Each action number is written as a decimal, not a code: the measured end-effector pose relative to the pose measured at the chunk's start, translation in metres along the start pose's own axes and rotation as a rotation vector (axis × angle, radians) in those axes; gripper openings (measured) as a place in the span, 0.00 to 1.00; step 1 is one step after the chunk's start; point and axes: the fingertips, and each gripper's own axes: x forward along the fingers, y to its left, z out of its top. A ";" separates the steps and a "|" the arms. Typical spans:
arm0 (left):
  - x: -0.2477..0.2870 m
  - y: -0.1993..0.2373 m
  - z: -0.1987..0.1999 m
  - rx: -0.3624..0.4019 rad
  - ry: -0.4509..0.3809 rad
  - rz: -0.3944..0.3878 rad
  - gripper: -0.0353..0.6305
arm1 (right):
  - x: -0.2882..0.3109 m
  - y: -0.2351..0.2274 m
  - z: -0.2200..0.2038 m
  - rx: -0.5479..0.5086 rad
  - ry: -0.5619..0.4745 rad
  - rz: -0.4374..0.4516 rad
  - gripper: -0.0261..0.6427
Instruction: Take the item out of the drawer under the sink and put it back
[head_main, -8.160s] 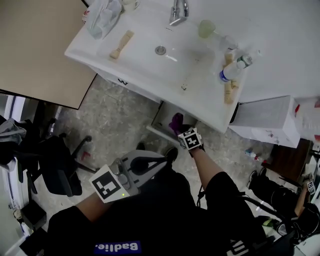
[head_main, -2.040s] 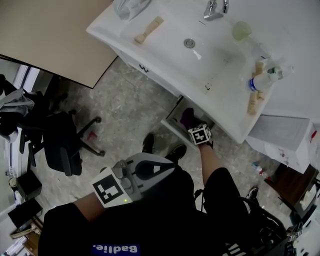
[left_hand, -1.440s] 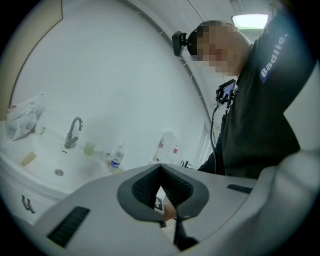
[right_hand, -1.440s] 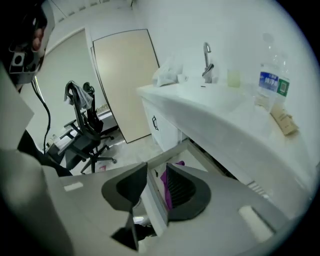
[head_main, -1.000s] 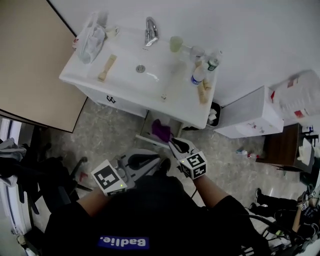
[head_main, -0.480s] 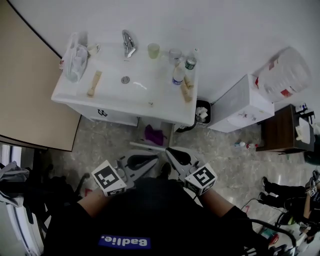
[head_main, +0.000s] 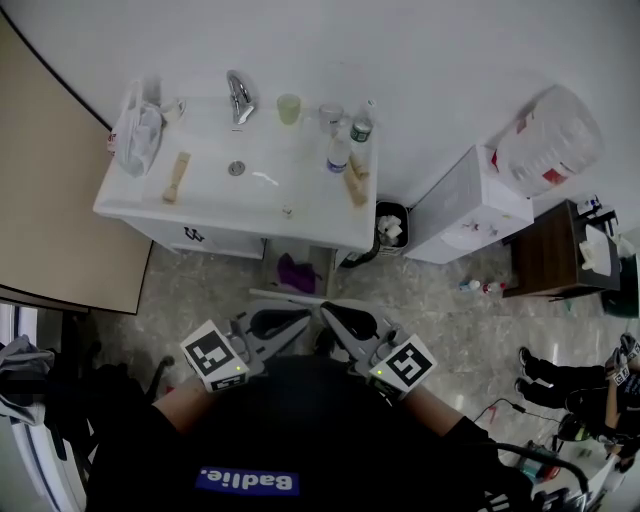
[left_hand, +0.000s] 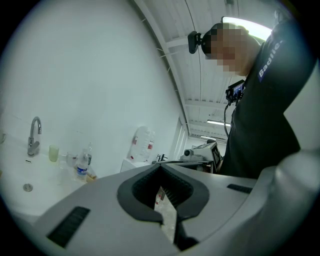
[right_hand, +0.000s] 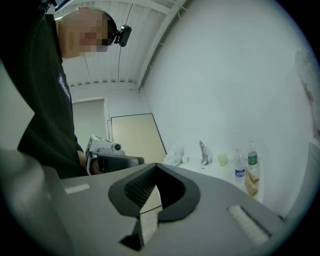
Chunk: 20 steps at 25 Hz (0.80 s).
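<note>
The right gripper (head_main: 327, 310), jaws just closed on nothing, is rising clear of the open white drawer (head_main: 283, 296) under the white ceramic sink (head_main: 205, 192), leaving the crumpled purple item (head_main: 296, 272) lying inside, while the left gripper (head_main: 303, 318) is idling pinched empty, so the put-back is looking done.

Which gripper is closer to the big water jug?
Right. The right gripper is down-left of the water jug in the head view; the left gripper is further left, beyond the right one.
</note>
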 end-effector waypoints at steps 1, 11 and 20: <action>0.000 0.001 0.000 -0.002 -0.004 0.002 0.04 | 0.000 0.002 0.000 -0.005 0.000 0.005 0.04; 0.002 0.003 -0.002 -0.018 -0.013 0.018 0.04 | 0.004 0.006 -0.008 0.006 0.010 0.042 0.04; 0.002 0.004 0.000 -0.010 -0.018 0.033 0.04 | 0.007 0.004 -0.007 0.009 0.014 0.055 0.04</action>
